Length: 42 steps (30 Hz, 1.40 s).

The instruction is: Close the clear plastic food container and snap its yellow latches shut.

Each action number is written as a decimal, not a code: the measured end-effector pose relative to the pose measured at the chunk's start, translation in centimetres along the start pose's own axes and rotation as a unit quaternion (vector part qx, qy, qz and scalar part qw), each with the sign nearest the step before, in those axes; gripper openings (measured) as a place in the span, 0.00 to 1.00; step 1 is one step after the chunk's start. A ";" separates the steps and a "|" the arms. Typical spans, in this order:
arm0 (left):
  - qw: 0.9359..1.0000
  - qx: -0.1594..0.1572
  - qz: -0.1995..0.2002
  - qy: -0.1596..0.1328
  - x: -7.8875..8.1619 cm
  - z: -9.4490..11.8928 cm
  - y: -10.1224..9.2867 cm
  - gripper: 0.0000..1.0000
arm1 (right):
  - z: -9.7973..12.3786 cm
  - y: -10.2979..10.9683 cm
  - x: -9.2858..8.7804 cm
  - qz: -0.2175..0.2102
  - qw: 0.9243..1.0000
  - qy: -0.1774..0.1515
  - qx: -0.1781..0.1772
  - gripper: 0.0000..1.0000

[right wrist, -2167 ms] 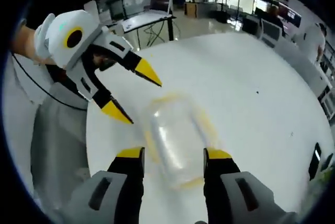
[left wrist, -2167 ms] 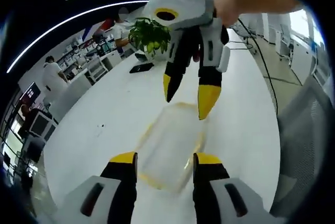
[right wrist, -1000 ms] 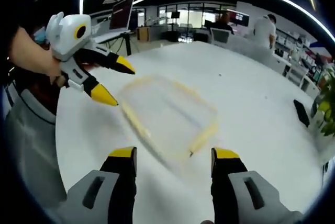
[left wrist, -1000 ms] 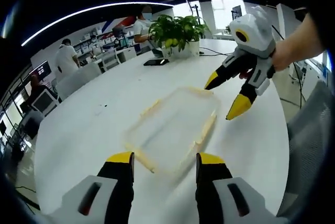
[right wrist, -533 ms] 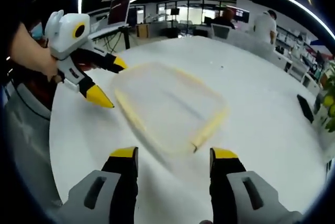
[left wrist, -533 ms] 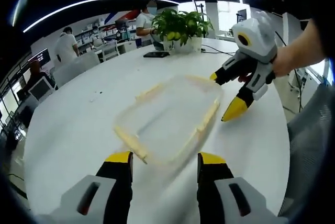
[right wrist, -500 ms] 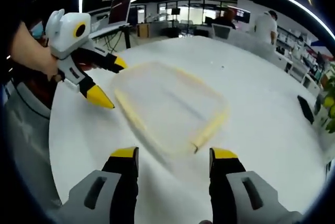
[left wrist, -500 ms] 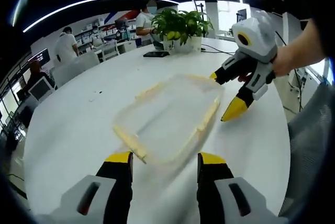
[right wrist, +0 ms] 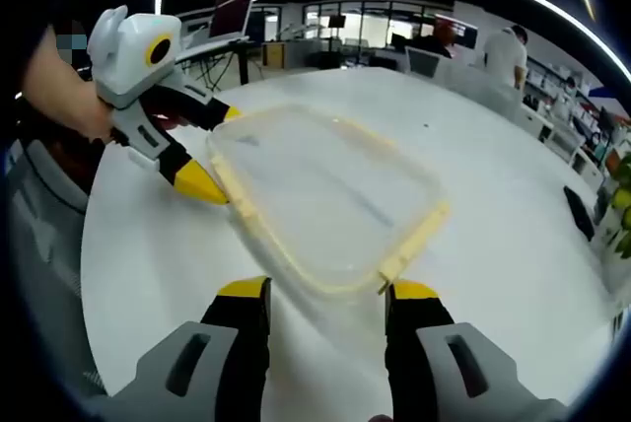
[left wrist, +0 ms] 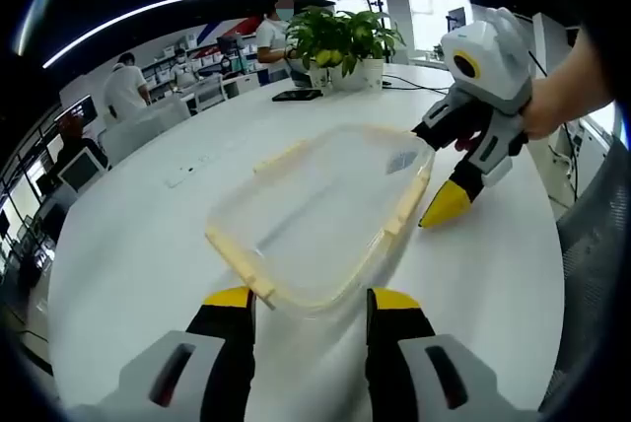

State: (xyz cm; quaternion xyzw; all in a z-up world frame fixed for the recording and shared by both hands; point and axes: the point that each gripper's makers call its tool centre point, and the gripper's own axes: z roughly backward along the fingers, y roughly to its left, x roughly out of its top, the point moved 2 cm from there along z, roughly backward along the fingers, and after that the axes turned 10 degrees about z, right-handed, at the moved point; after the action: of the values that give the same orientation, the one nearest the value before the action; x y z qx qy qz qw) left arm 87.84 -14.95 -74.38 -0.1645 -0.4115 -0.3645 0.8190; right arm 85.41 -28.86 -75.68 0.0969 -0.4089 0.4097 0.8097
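Your clear plastic food container (left wrist: 320, 210) is sitting flat on the white counter (left wrist: 128, 235) right between your two hands, lid looking seated already, with the yellow latches (left wrist: 407, 202) running along its edges. I can't tell from here whether any of them are actually snapped down. Your left tool (left wrist: 311, 306) is parked just behind one short end with its jaws spread apart and nothing between them, basically straddling the corner, which makes sense if you want to brace the box so it won't skate around. Your right tool (right wrist: 320, 299) is doing the same thing at the opposite end, also spread wide and empty; in the left gripper view you can see its yellow tips right beside the far rim, one of them close enough that it may be touching. With both ends boxed in like that you're set up nicely to press a latch, I'd guess starting with a long side. The potted plant (left wrist: 345, 42) and the dark phone (left wrist: 296, 95) are well out of the way at the far edge of the counter.
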 end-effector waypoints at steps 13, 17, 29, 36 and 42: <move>1.000 0.002 0.000 0.005 -0.6 -0.2 -0.1 0.33 | 0.0 -0.4 -0.2 0.008 1.000 0.002 -0.011 0.36; 1.000 0.006 0.001 0.009 -0.7 -0.2 0.0 0.32 | -0.1 -0.2 -0.1 0.011 1.000 0.003 -0.008 0.35; 1.000 0.023 0.003 0.017 -2.0 1.4 1.7 0.32 | -1.4 1.3 1.5 0.026 1.000 -0.001 0.004 0.35; 0.999 0.033 0.007 0.019 -2.6 2.1 2.4 0.32 | -1.9 1.9 2.3 0.035 0.999 -0.003 0.014 0.35; 0.999 0.039 0.009 0.018 -2.8 2.5 2.7 0.32 | -2.1 2.3 2.6 0.039 0.999 -0.003 0.018 0.35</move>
State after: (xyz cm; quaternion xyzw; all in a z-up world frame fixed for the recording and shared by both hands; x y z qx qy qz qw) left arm 87.34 -10.35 -74.98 -0.1296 -0.4087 -0.3439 0.8354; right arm 85.79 -24.86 -75.52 0.0967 -0.4076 0.4478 0.7899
